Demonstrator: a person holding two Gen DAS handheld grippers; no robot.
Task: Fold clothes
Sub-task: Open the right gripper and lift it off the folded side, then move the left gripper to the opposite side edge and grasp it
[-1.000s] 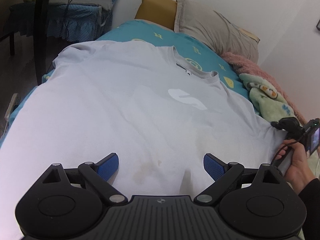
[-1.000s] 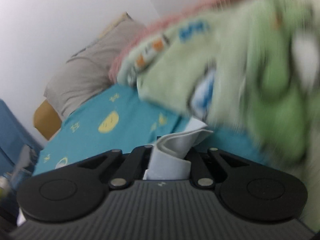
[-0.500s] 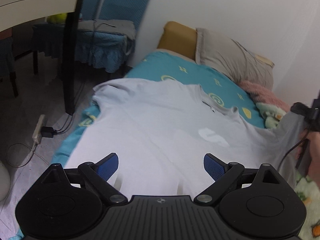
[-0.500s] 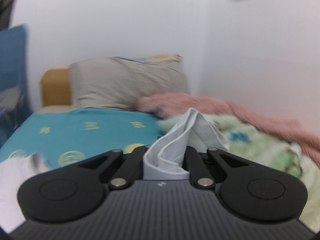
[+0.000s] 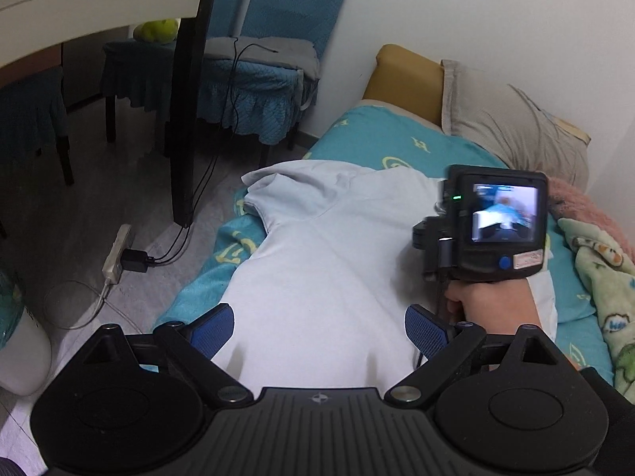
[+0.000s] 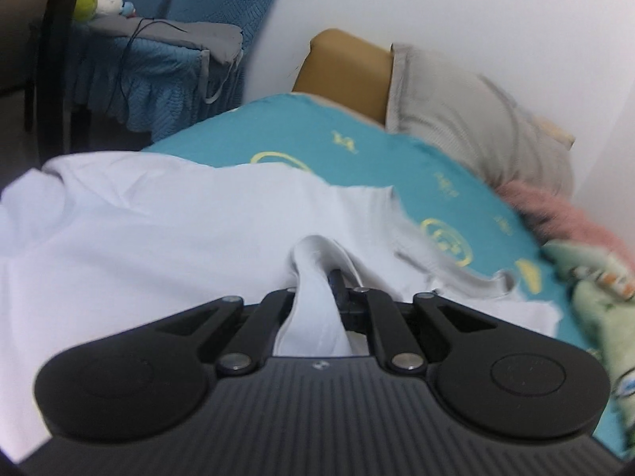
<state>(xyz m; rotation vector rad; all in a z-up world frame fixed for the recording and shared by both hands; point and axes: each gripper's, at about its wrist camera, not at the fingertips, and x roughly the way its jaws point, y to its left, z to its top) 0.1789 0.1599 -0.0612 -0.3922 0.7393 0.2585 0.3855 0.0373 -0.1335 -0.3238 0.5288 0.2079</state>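
Right gripper (image 6: 323, 297) clamped on T-shirt (image 5: 329, 261) fold; left gripper (image 5: 317, 327) apart. Recommend laying edge toward nine o'clock, flat.

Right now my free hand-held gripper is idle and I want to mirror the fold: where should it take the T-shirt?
Probably the spread sleeve on the T-shirt's left side. Its thin cuff edge lies flat by the bed's edge, so bring the open left hand-held gripper in from that outer side, one finger under the cuff. The right hand-held gripper already pinches the opposite side.
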